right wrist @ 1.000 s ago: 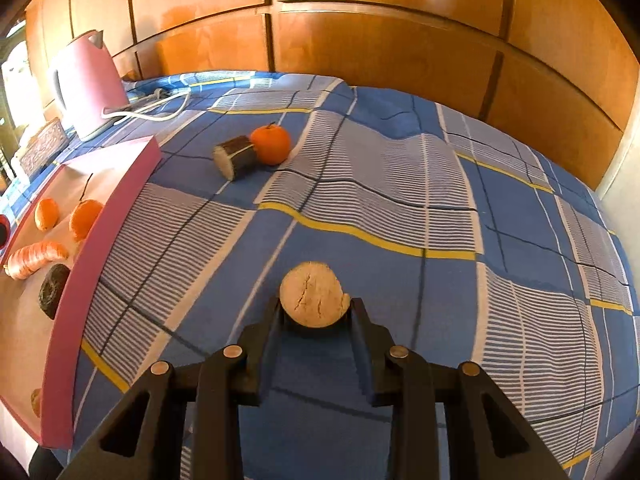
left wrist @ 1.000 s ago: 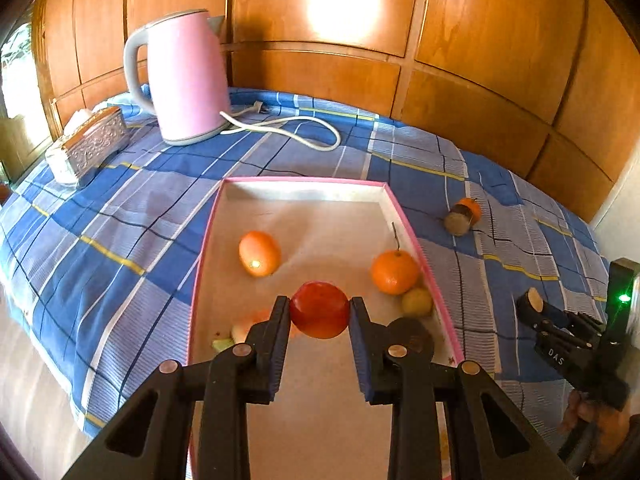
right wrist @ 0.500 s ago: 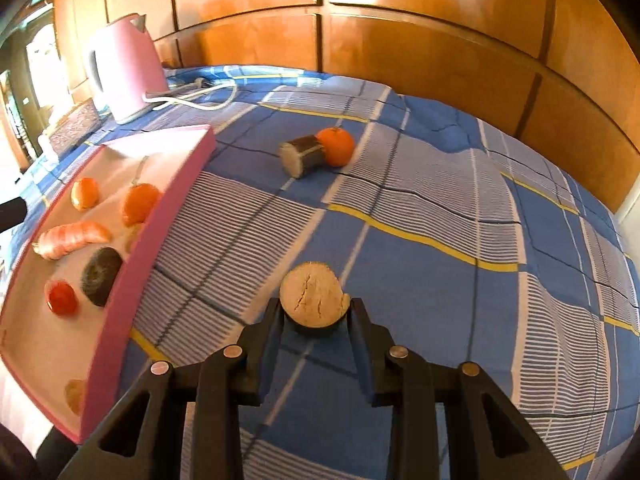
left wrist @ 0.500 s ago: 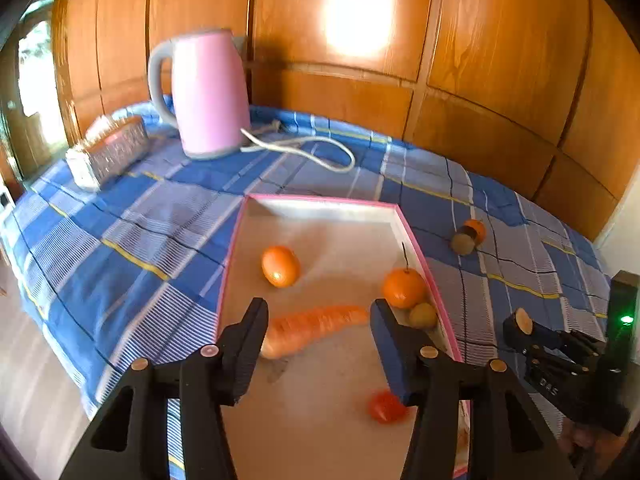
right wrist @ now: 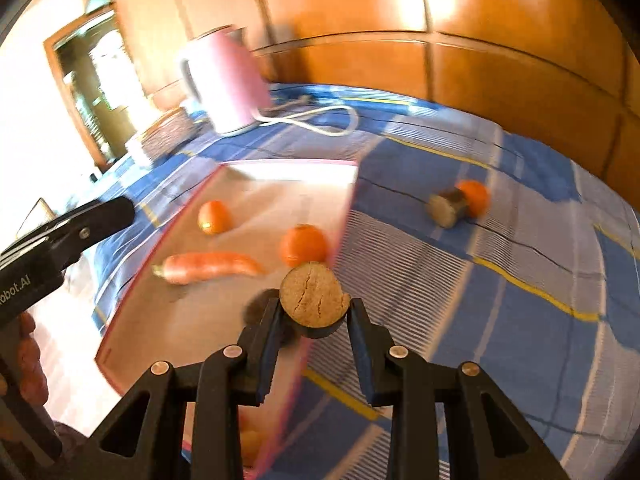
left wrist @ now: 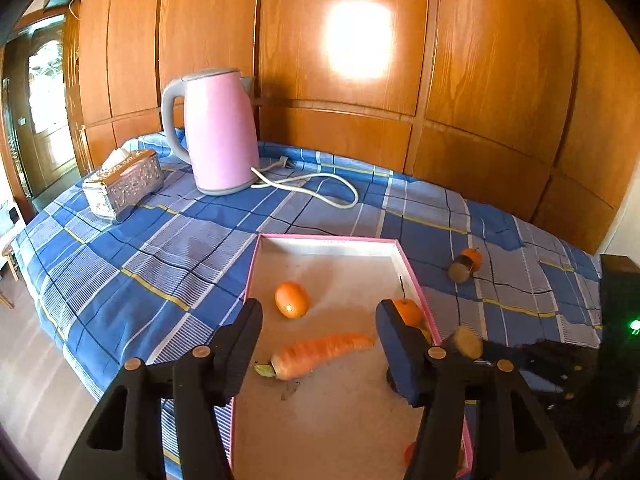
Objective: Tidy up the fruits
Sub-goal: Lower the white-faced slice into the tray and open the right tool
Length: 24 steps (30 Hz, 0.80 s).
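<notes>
The left gripper (left wrist: 319, 350) is seen at the bottom of the left wrist view with its black fingers (left wrist: 244, 334) spread wide and nothing gripped between them. It is held above the shallow pink-rimmed rectangular tray (left wrist: 328, 239), which sits lower centre of that frame on the blue checked tablecloth (left wrist: 160, 248). Inside the tray an orange carrot with a green stub (left wrist: 320, 354) is seen lying between the spread fingers in the picture, a small round orange fruit (left wrist: 292, 300) is seen just above it, and a stemmed orange tangerine (left wrist: 406, 311) is found against the tray's right wall, partly hidden by the right-hand finger. The right gripper (right wrist: 314, 322) is shown at the bottom centre of the right wrist view, clenched on a dark-skinned cut fruit piece with a pale tan cracked face (right wrist: 314, 295), held over the tray's right rim; the frame is motion-blurred. The same piece is glimpsed at the right edge of the left wrist view. Outside the tray, at the right middle of the left wrist view, a second dark cut piece (left wrist: 458, 273) is seen touching another small orange (left wrist: 474, 257) on the cloth. A pink electric kettle with grey handle (left wrist: 218, 132), its white cord (left wrist: 320, 184) and a silver embossed tissue box (left wrist: 124, 186) are placed upper left, before a wooden panelled wall (left wrist: 440, 60).
</notes>
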Each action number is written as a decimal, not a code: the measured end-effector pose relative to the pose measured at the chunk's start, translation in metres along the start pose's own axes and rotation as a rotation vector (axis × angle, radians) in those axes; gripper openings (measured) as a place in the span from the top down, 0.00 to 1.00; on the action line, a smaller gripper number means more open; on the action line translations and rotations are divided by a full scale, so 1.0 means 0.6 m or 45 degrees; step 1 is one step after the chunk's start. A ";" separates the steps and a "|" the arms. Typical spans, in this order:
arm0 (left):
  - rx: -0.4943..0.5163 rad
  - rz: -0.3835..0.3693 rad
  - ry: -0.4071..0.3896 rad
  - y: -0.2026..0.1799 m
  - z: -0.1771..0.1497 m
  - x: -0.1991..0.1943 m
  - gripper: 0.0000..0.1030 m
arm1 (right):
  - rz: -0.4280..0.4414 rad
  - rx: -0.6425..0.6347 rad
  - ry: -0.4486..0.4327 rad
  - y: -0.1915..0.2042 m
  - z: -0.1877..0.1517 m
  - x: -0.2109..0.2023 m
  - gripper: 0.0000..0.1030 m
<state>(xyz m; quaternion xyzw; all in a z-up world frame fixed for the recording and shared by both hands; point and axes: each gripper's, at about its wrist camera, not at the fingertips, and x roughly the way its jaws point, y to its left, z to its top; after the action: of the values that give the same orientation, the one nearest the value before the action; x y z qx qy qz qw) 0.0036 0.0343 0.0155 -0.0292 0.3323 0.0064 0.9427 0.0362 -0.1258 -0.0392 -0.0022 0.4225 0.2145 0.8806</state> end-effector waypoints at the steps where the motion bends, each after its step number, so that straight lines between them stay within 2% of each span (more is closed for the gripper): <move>1: -0.001 -0.001 -0.003 0.001 0.001 -0.002 0.42 | 0.007 -0.011 0.006 0.009 0.001 0.004 0.68; 14: -0.015 0.002 -0.004 0.012 -0.002 -0.005 0.42 | 0.076 -0.080 0.051 0.057 0.007 0.028 0.68; 24: -0.009 0.000 0.004 0.009 -0.006 -0.006 0.42 | 0.047 -0.084 0.020 0.060 0.005 0.022 0.63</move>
<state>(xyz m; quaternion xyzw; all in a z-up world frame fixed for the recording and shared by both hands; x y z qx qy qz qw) -0.0016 0.0393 0.0146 -0.0324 0.3337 0.0075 0.9421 0.0320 -0.0879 -0.0407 -0.0252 0.4221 0.2444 0.8726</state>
